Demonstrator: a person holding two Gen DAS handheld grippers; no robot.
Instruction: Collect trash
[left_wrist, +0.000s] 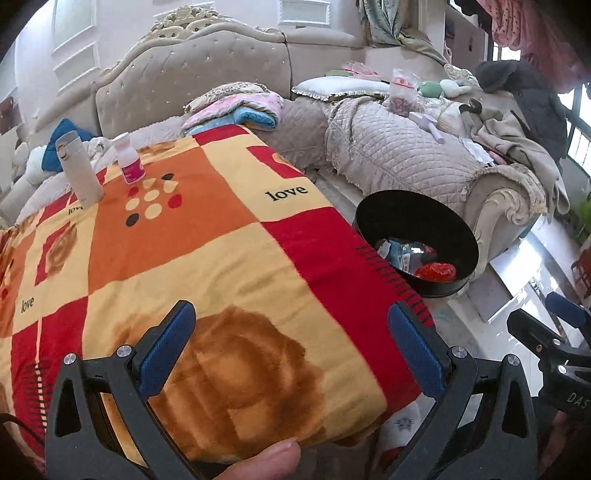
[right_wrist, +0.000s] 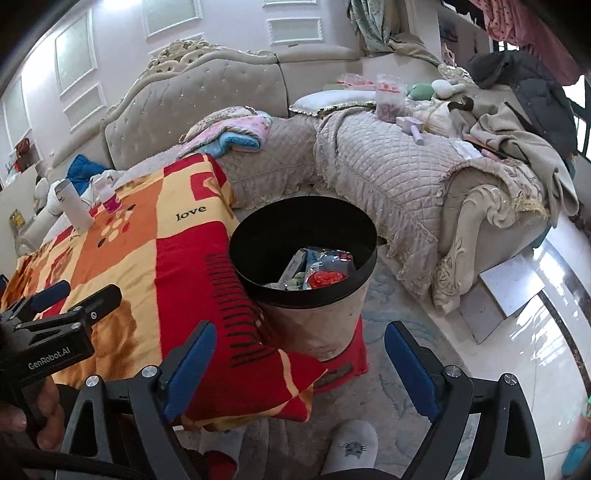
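Observation:
A round trash bin with a black liner stands on the floor beside the blanket-covered table; it also shows in the left wrist view. Inside lie wrappers and a red crumpled piece. My left gripper is open and empty, above the near part of the orange, red and yellow blanket. My right gripper is open and empty, just in front of the bin's near side. A white tumbler and a small pink-labelled bottle stand at the table's far left.
A quilted beige sofa wraps around behind, piled with folded blankets, a plastic bag, toys and clothes. A slippered foot is on the rug below. Glossy tile floor lies to the right.

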